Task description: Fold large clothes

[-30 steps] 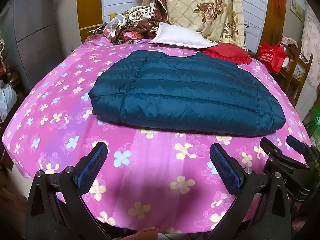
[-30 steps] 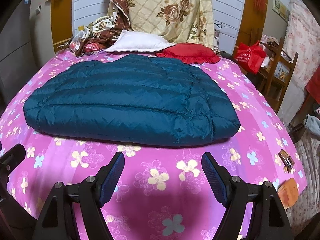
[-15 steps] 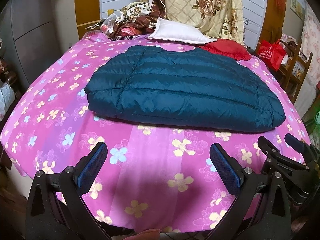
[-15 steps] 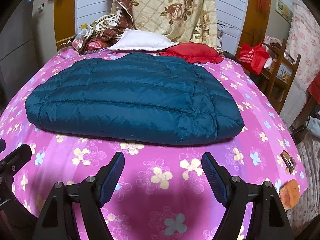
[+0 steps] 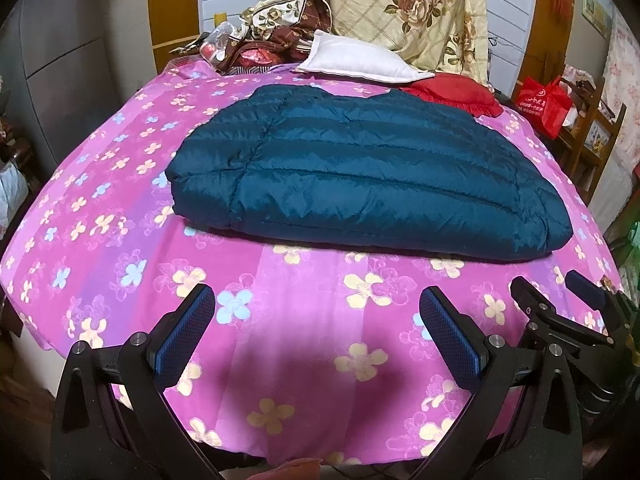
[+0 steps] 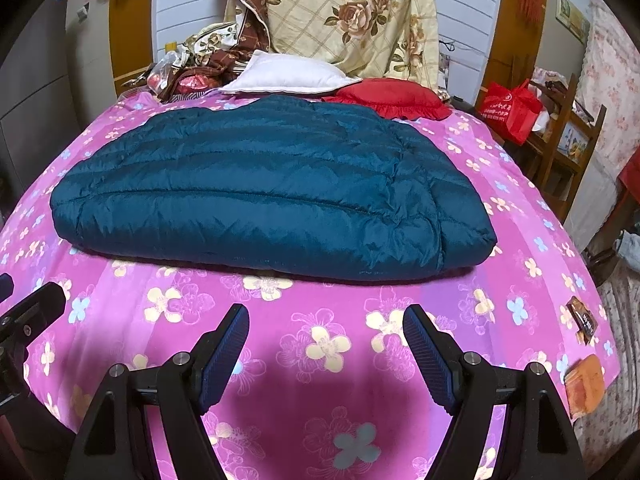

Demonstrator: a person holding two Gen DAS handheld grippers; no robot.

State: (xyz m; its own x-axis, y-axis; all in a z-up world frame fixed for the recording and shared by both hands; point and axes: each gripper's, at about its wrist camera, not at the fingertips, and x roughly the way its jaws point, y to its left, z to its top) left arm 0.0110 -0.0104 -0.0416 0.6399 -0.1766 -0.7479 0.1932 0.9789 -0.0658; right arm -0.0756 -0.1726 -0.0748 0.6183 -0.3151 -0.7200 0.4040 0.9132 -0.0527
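Note:
A dark teal quilted down jacket (image 5: 360,176) lies folded flat in the middle of the bed with the pink flowered sheet (image 5: 304,344); it also shows in the right wrist view (image 6: 260,200). My left gripper (image 5: 316,320) is open and empty above the near bed edge, short of the jacket's near hem. My right gripper (image 6: 326,340) is open and empty too, beside it to the right, and its fingers (image 5: 528,308) show at the right of the left wrist view.
A white pillow (image 6: 284,74), a red cushion (image 6: 392,96) and a heap of patterned bedding (image 5: 272,40) lie at the bed's head. A red bag (image 6: 512,108) sits on a wooden chair (image 6: 576,136) to the right. Small brown items (image 6: 584,320) lie at the bed's right edge.
Both grippers have moved a little forward toward the jacket, which looks larger and nearer. Both stay open and empty; the jacket has not moved.

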